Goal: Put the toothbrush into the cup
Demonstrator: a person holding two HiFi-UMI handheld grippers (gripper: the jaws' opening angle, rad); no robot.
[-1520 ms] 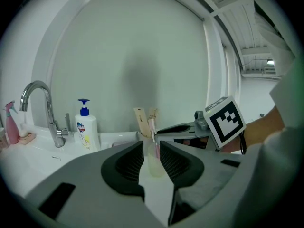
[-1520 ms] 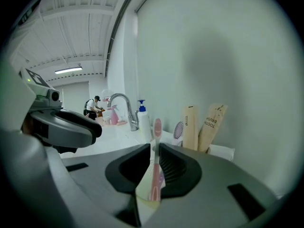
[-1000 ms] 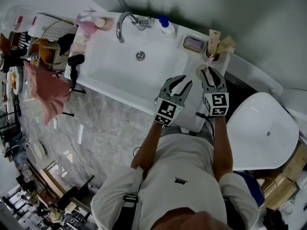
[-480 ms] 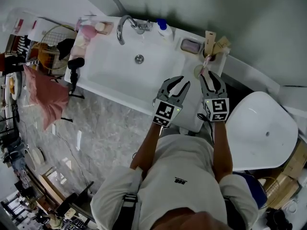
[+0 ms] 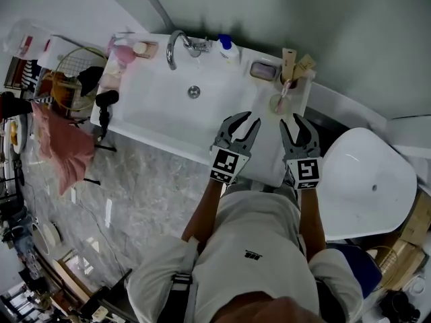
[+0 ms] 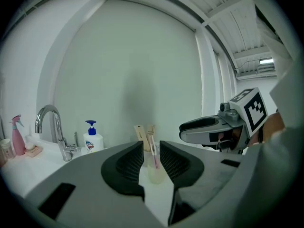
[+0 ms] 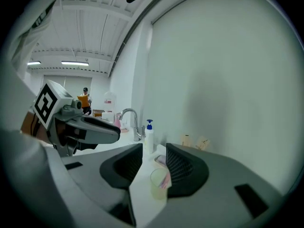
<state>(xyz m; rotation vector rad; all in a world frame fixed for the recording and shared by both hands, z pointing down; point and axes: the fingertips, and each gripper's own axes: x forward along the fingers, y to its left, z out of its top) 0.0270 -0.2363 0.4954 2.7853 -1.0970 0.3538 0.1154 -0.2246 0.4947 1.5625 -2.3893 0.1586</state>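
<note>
Toothbrush [image 5: 285,93] in cup [image 5: 277,104], soap dish [image 5: 261,70] beside

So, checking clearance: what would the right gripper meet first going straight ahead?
Probably the cup holding the toothbrush, though depth is unclear; the right gripper's jaws, just opened wider, hold nothing.

You face a glossy white sink [image 5: 158,113], a shiny metal tap [image 6: 59,133], a cloudy plastic cup [image 7: 158,182] and matt pink cloth [image 5: 64,147].
</note>
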